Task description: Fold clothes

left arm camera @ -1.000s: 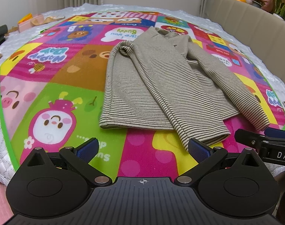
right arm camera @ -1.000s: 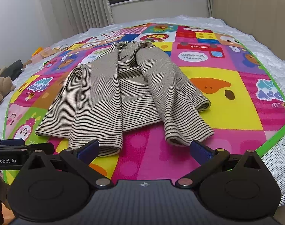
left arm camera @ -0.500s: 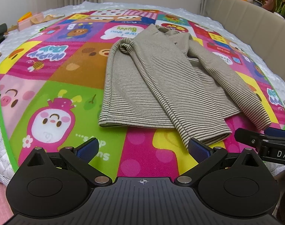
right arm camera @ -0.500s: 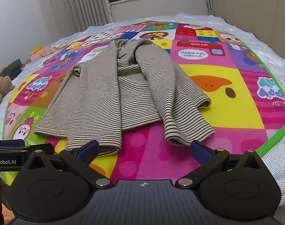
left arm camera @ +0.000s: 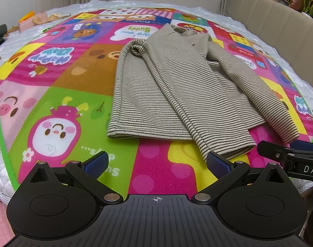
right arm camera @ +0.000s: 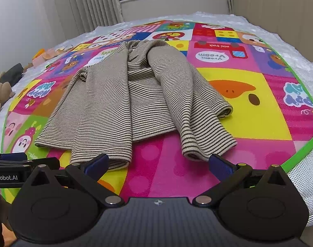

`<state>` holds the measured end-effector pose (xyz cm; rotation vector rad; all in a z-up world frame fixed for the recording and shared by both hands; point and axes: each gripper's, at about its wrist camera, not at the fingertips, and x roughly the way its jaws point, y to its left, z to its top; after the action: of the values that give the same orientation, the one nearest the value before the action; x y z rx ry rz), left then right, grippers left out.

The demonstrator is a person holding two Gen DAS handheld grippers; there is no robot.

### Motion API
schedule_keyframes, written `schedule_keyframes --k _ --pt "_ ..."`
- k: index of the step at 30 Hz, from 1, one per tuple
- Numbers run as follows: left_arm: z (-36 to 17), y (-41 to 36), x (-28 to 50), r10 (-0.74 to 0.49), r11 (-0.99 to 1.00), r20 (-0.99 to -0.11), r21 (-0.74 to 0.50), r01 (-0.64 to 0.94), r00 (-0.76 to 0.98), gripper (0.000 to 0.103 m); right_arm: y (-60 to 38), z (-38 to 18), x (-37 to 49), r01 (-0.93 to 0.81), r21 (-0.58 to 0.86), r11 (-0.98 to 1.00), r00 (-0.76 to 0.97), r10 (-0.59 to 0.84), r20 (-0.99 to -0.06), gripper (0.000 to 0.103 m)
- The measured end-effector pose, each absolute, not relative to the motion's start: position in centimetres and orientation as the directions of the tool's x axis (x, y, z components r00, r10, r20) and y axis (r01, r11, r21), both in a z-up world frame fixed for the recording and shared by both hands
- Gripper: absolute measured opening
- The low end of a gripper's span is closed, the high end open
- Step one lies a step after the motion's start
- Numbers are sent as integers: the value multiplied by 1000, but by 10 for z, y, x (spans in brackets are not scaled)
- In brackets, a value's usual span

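Blue pads stood wide apart on both grippers, left [left arm camera: 156, 162] and right [right arm camera: 157, 163], each holding nothing. I had them low at the near edge of the mat [right arm camera: 259, 107], just short of the striped sweater [right arm camera: 123, 103], which lay flat ahead, long axis running away from me, sleeves folded in. The left cuff [left arm camera: 228, 146] sat nearest my left fingers; the right cuff [right arm camera: 208, 144] nearest my right. Only the right view showed the neck opening clearly.

Far collar [left arm camera: 182, 29] behind folded sleeves
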<state>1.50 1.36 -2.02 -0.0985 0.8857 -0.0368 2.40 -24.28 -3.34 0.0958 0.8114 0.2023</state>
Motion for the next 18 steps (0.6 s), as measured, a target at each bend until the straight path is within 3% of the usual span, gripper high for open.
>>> schedule_keyframes --k 18 --pt "-24 17 47 -90 993 -768 -119 -3 635 103 -252 -38 42 -131 156 979 672 204 -712 103"
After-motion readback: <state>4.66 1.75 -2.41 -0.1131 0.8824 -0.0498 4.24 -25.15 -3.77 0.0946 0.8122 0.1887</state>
